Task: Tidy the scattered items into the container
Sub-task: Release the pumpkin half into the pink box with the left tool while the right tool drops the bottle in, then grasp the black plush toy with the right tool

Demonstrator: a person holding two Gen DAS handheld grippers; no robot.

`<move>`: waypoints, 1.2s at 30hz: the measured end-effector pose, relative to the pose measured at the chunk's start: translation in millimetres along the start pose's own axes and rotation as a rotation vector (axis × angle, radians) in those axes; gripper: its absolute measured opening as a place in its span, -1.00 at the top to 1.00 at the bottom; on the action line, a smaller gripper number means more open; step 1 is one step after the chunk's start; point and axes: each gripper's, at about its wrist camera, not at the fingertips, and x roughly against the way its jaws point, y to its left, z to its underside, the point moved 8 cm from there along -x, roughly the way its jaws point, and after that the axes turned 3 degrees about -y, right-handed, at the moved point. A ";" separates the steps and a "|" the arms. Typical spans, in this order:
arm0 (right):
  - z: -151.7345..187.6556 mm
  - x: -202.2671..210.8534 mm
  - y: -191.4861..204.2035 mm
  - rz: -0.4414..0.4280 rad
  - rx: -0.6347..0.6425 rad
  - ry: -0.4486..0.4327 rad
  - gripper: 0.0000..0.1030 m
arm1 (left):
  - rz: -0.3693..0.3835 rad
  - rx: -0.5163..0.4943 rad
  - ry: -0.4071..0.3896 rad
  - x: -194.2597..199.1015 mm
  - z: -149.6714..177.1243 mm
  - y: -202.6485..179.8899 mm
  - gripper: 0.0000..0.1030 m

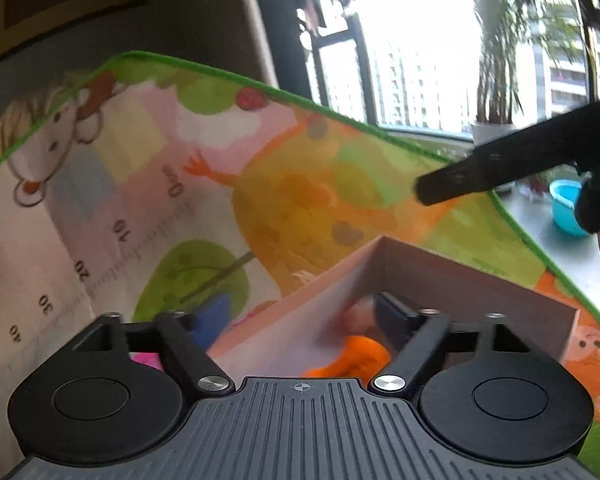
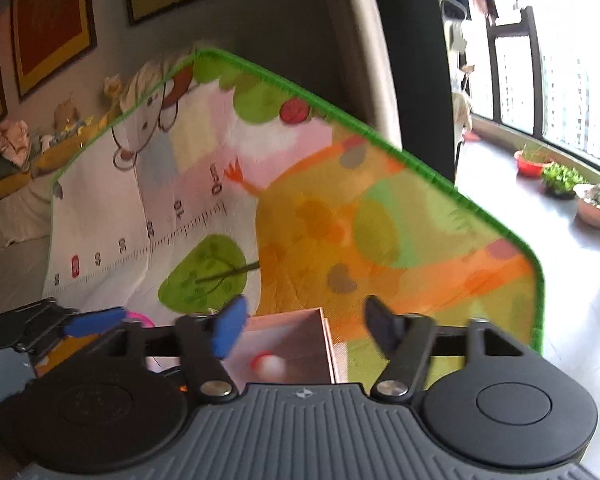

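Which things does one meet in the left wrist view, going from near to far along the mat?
Orange item inside the box → green tree print → giraffe print → mat's green edge.

One play mat (image 2: pixel 300 216); one open box (image 1: pixel 476 280) holding one orange item (image 1: pixel 360 356) and one red-and-white ball (image 2: pixel 269 366); one pink item (image 1: pixel 146 360) outside; two claws.

left gripper (image 1: pixel 296 316): spread wide | over box (image 1: pixel 480 284) | orange item (image 1: pixel 360 356) inside
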 end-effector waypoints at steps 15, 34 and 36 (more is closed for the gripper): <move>113.6 131.6 85.2 -0.224 0.154 0.018 -1.00 | -0.095 0.278 0.000 188.4 111.7 39.1 -1.00; 133.4 87.8 231.1 -0.188 0.579 0.070 -0.22 | -0.174 0.510 0.065 216.4 189.7 60.4 -1.00; 128.6 64.6 240.9 -0.166 0.648 0.076 -0.28 | -0.155 0.505 0.046 217.8 188.3 58.2 -1.00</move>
